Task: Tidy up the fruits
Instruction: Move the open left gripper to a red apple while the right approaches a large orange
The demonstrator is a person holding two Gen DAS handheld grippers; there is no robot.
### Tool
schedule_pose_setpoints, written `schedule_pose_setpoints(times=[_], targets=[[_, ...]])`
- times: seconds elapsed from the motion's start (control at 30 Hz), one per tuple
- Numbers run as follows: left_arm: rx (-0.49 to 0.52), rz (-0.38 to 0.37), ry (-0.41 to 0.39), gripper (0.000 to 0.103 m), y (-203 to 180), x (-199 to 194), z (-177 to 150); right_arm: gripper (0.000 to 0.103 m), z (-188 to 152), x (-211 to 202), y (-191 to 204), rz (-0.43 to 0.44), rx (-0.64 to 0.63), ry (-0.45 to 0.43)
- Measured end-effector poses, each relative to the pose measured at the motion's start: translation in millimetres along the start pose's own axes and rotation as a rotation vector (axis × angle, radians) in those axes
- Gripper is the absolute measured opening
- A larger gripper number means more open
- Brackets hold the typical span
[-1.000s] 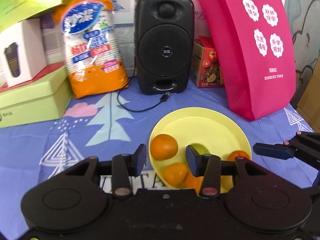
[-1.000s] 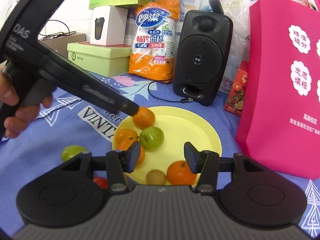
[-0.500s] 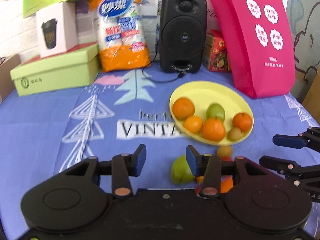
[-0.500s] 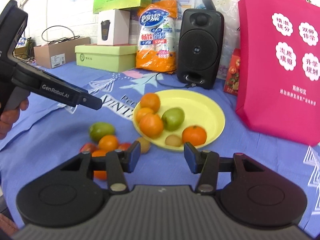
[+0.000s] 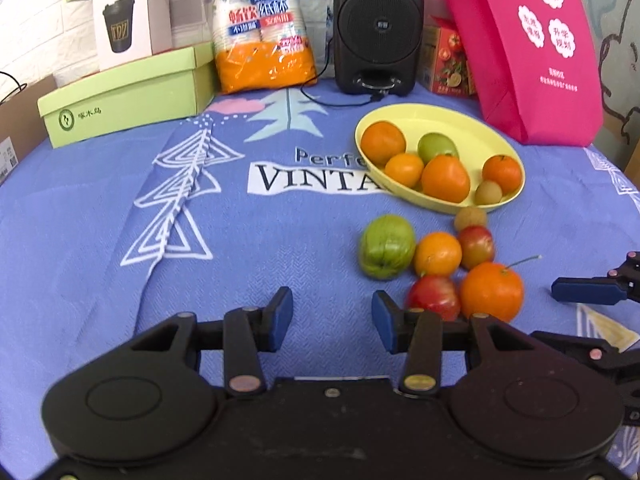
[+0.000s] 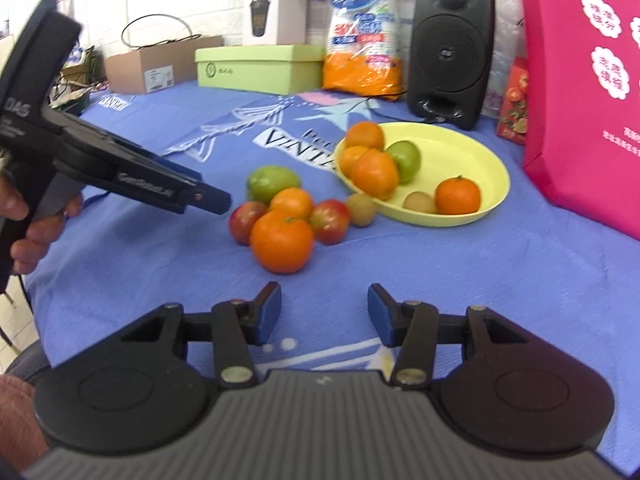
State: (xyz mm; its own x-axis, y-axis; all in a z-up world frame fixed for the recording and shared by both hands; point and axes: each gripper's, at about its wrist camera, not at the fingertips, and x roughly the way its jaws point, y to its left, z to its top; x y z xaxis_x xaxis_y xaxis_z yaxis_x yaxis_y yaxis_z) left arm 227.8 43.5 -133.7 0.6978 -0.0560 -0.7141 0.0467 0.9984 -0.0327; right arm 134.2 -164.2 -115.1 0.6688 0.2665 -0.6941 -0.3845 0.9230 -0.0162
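Both grippers, left gripper and right gripper, have withdrawn, fingers released; yellow plate holds six fruits, loose fruits await.

A blue printed cloth covers the worktop. Along its far edge stand a black speaker with its cable trailing onto the cloth, an orange-and-white pack of paper cups just beside it, and a green shoebox with a white box showing a coffee cup on its lid. A magenta tote bag leans at the right, a small red carton between it and the speaker. A brown cardboard box sits further left.
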Motion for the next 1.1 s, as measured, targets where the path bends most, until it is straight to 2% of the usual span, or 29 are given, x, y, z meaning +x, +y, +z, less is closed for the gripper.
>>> schedule_pose_setpoints(times=[0.33,0.57,0.77,0.9,1.1], targets=[[0.050,-0.036,0.003,0.047,-9,4,-1,0.050,1,6,4,0.019,-0.012,0.002],[0.104,-0.057,0.005,0.048,-8,-12,-17,0.052,-1,3,2,0.031,-0.018,0.002],[0.145,-0.118,-0.025,0.046,-21,-13,-22,0.052,-1,3,1,0.035,-0.011,-0.004],[0.109,-0.155,-0.030,0.046,-23,-4,-15,0.049,-2,2,-1,0.035,-0.003,-0.005],[0.083,-0.150,-0.040,0.046,-24,5,-10,0.048,1,5,0,0.040,-0.004,-0.007]])
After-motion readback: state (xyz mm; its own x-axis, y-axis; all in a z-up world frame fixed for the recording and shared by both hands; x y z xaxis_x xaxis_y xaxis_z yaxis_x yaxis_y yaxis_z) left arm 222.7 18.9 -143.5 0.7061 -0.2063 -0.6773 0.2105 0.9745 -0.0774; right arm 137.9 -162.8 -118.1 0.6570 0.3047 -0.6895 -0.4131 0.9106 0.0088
